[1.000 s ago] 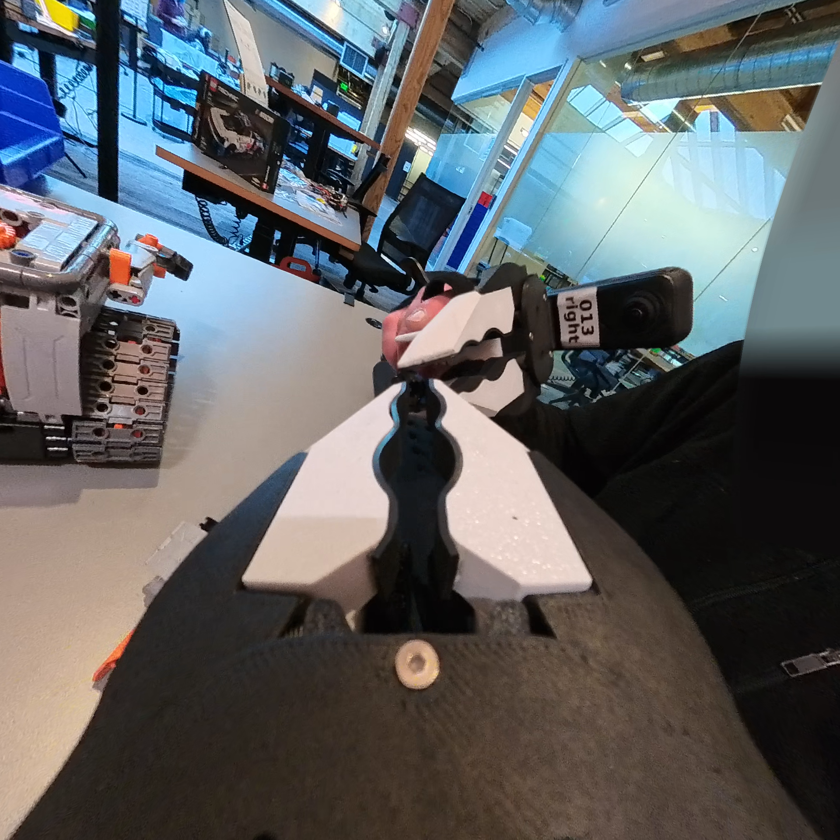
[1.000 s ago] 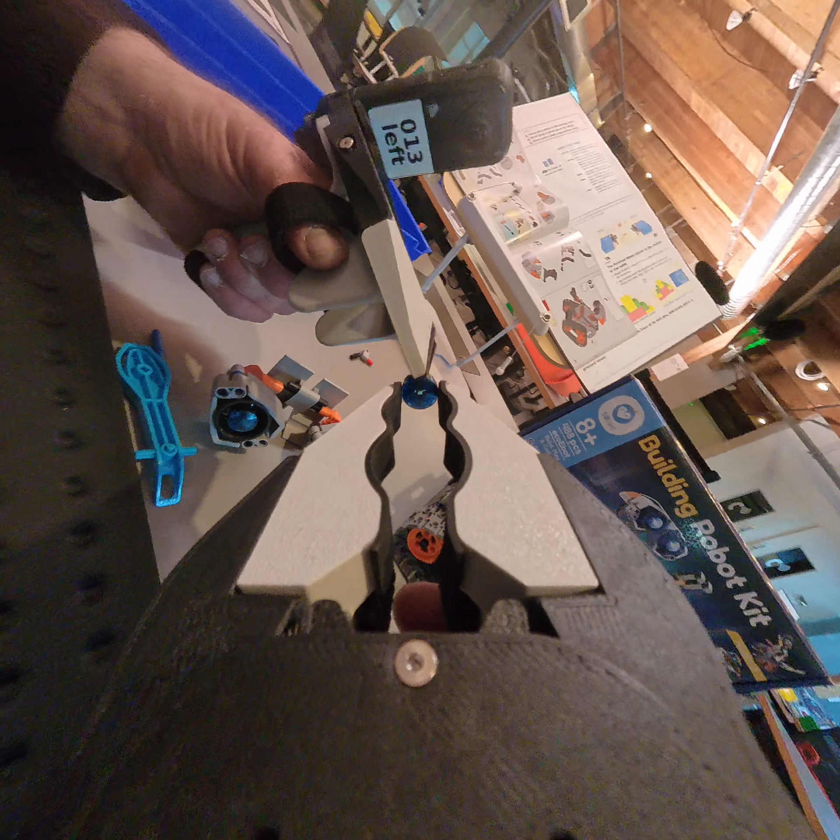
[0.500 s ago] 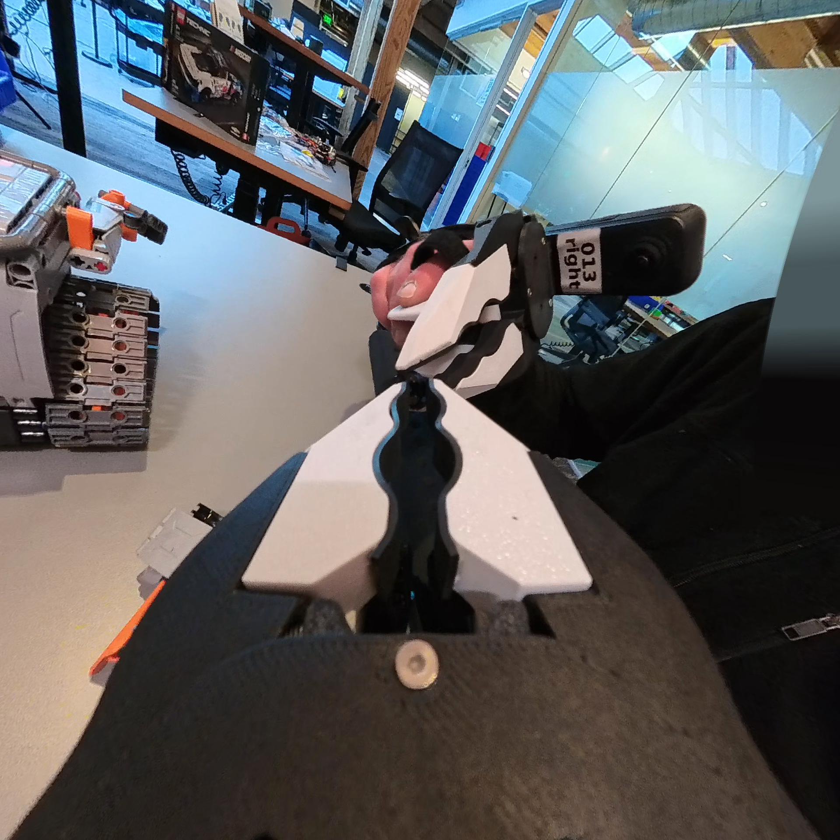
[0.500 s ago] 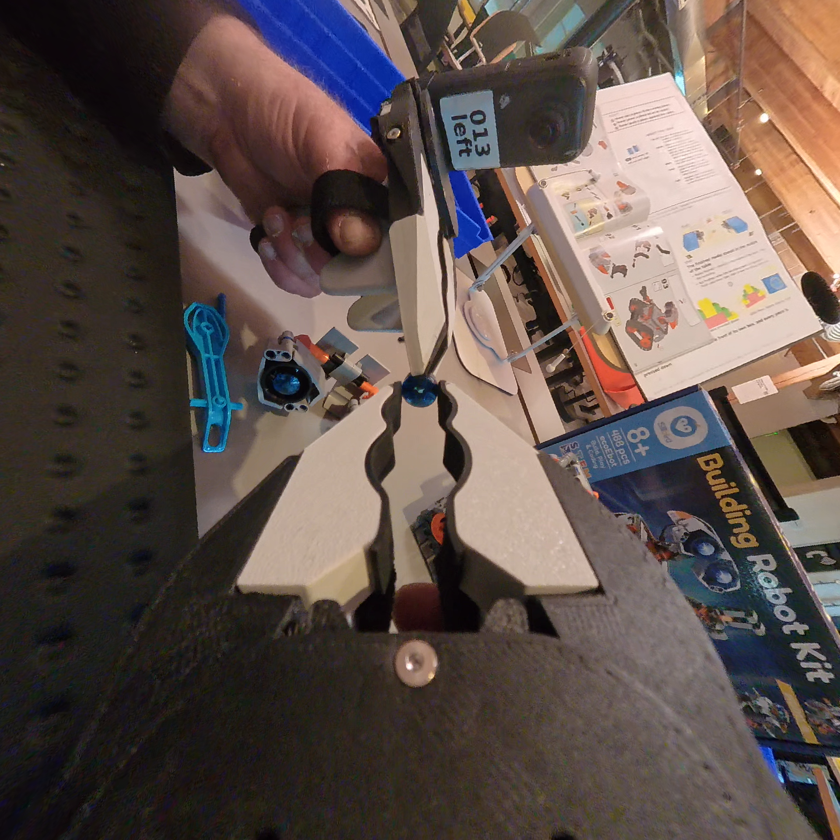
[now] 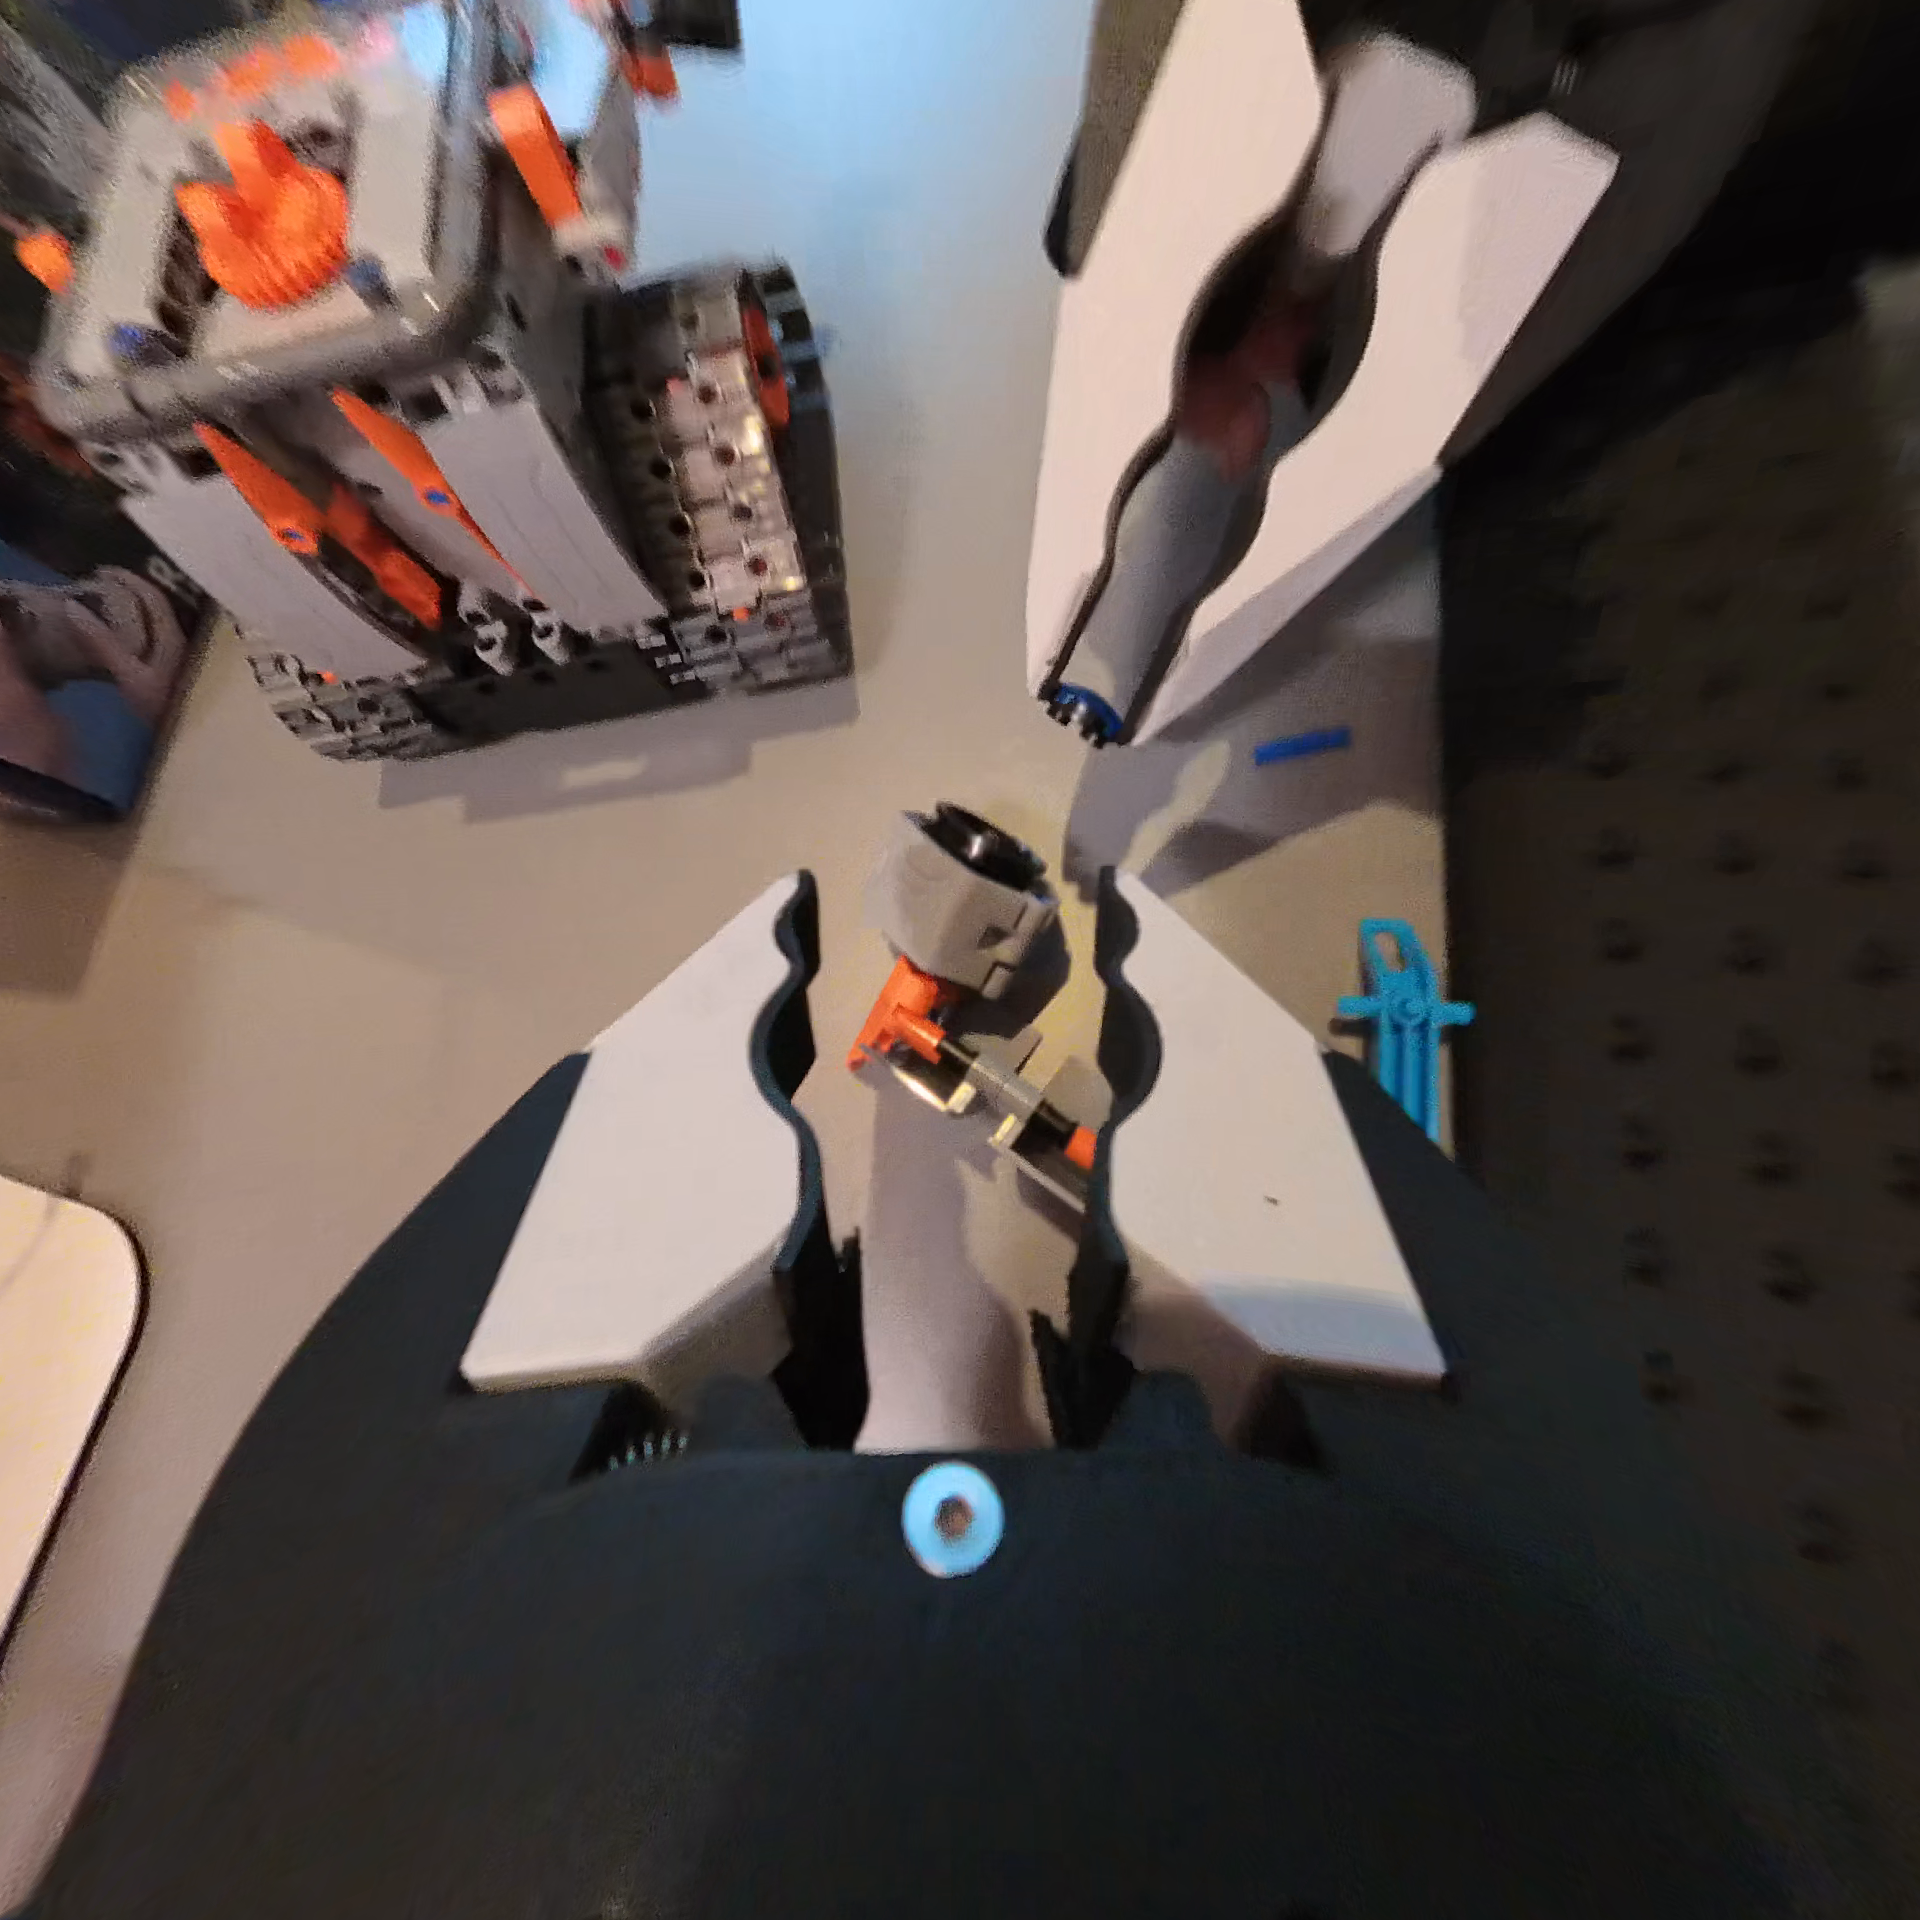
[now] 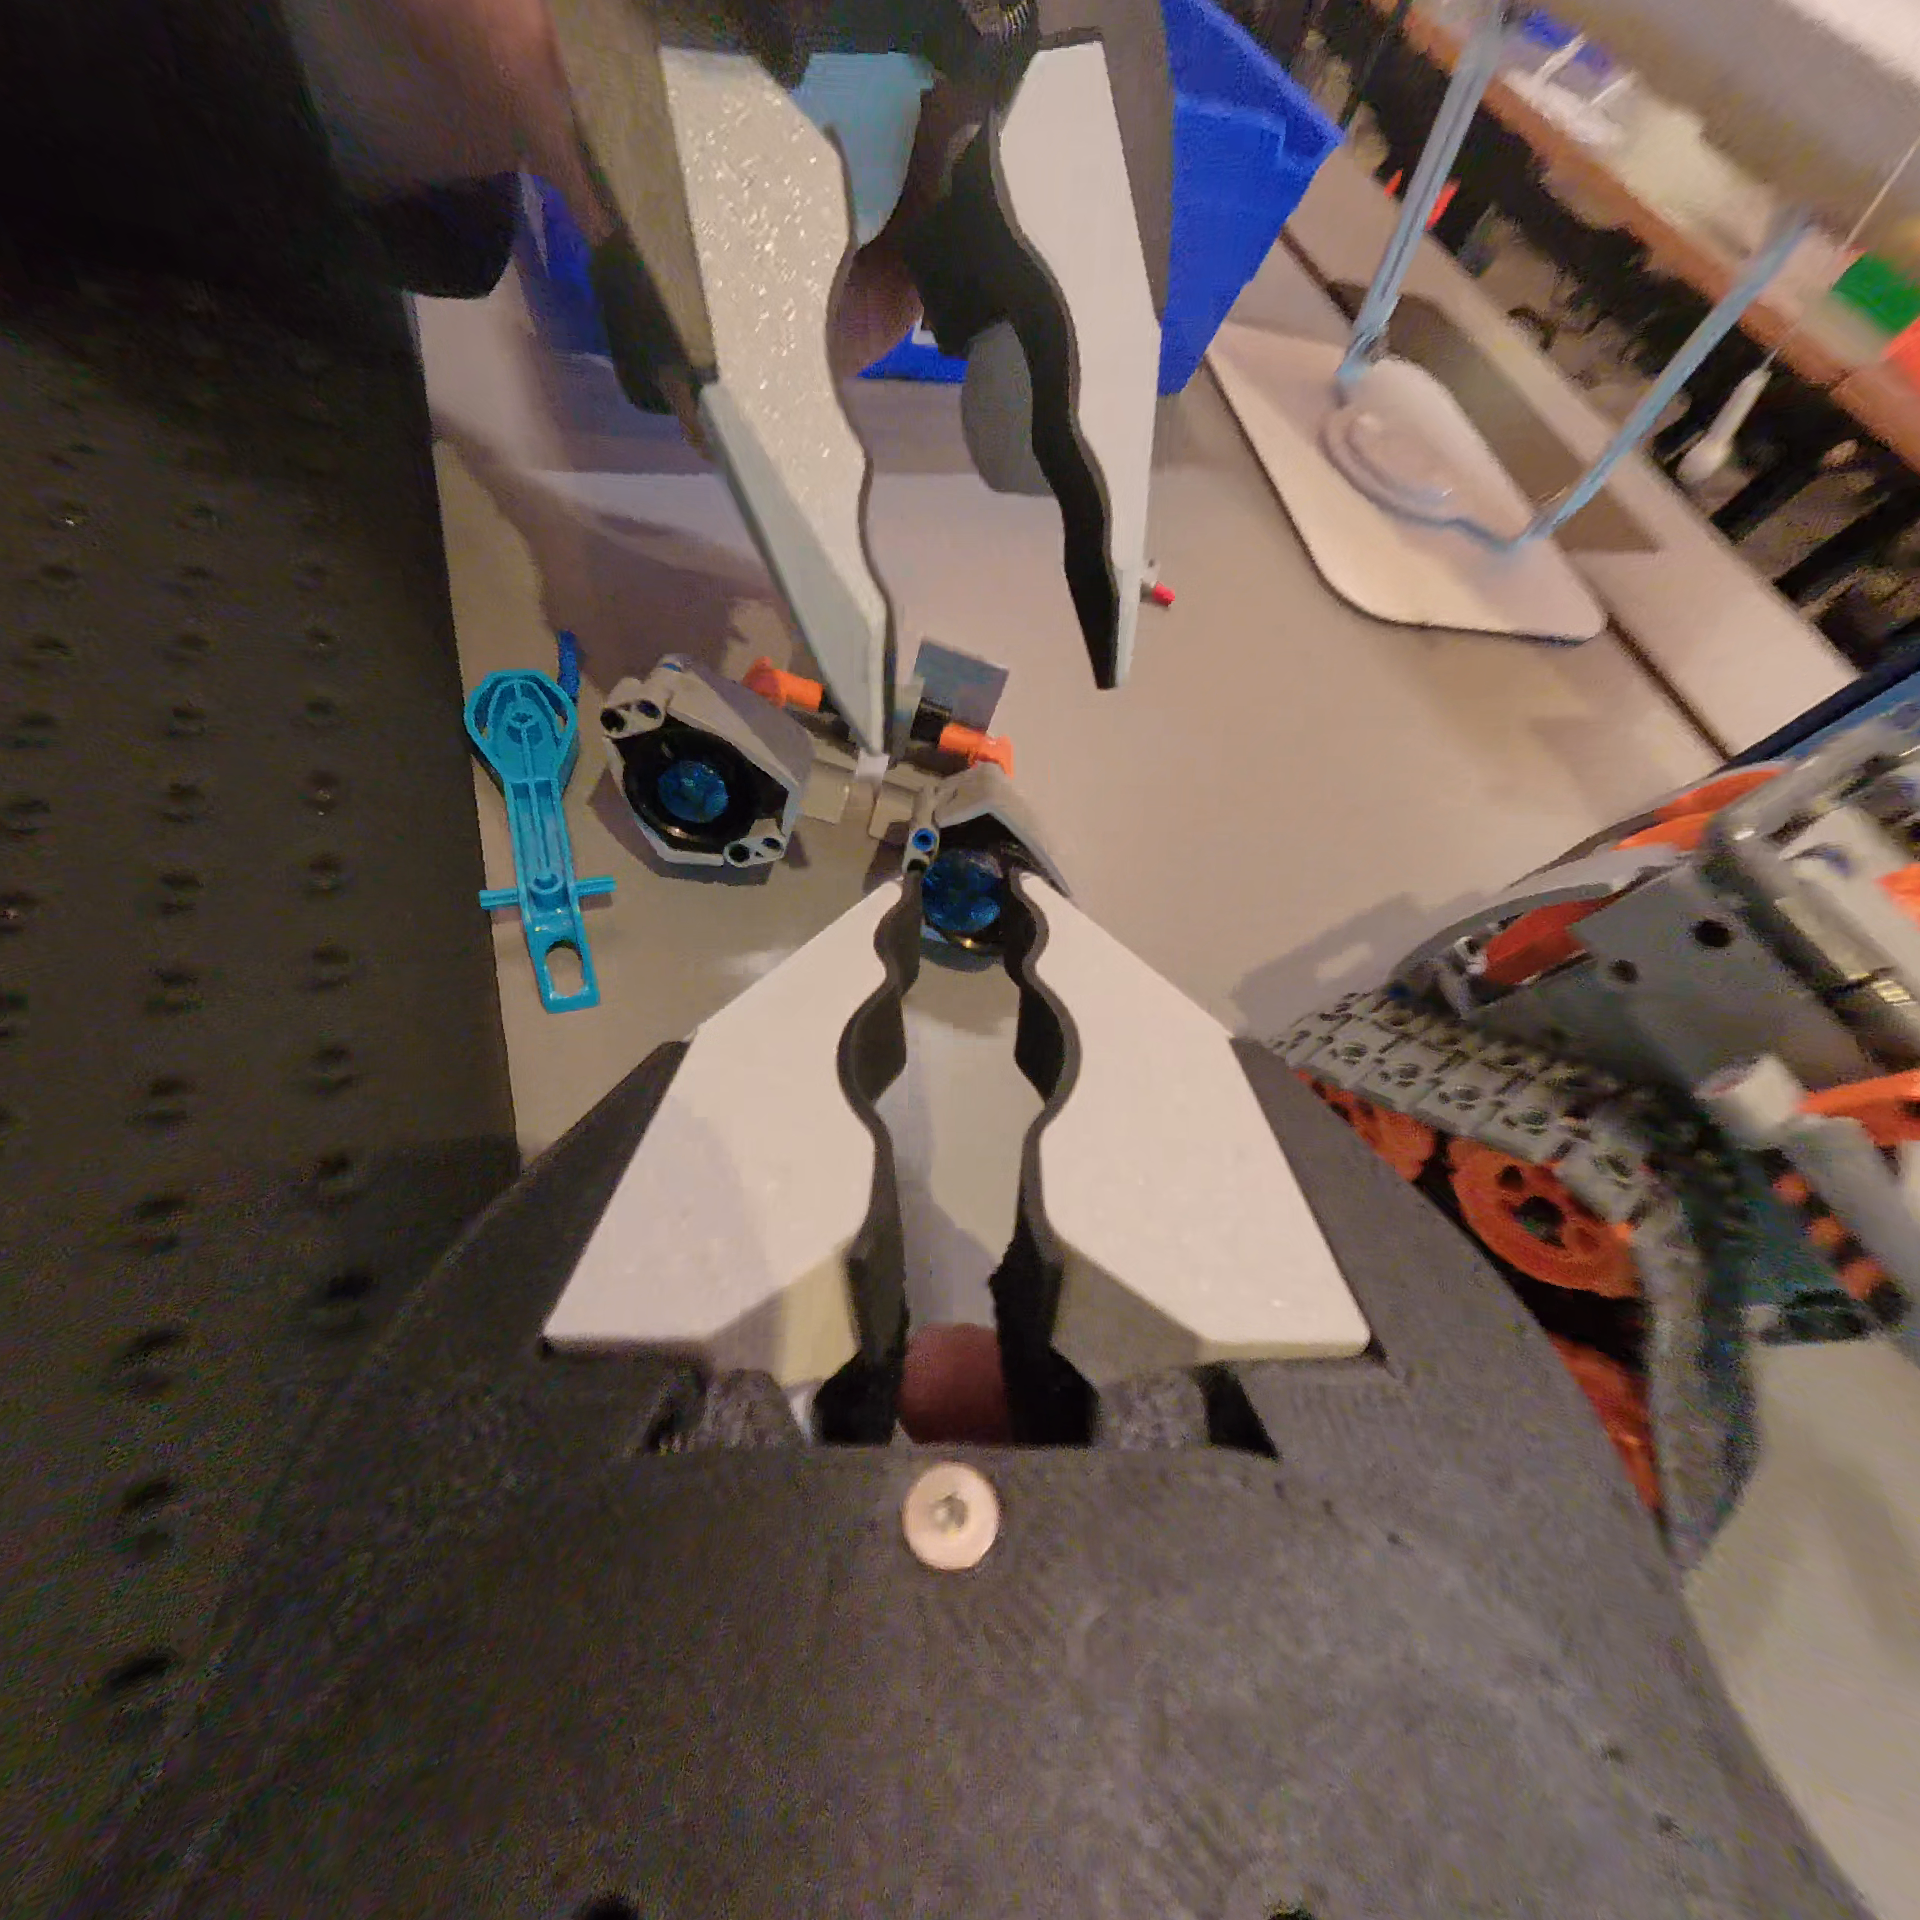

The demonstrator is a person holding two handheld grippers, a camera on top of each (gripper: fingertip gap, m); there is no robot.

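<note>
Two grippers had changed a moment earlier: you brought both down from tip-to-tip in the air to just above the table. Your left gripper (image 5: 954, 894), closed before, now stood wide open, its fingers straddling one grey-and-orange motor assembly (image 5: 966, 966) lying on the tabletop (image 5: 520, 935); I could not tell whether they touched it. Your right gripper (image 6: 961, 894) stayed clamped on one small blue toothed piece (image 6: 961, 883), held near that assembly. Farther out lay one turquoise tool (image 6: 535, 831), one loose blue pin (image 5: 1299, 746), one tracked robot model (image 5: 468, 468) and, at the back, one blue bin (image 6: 1226, 208).
</note>
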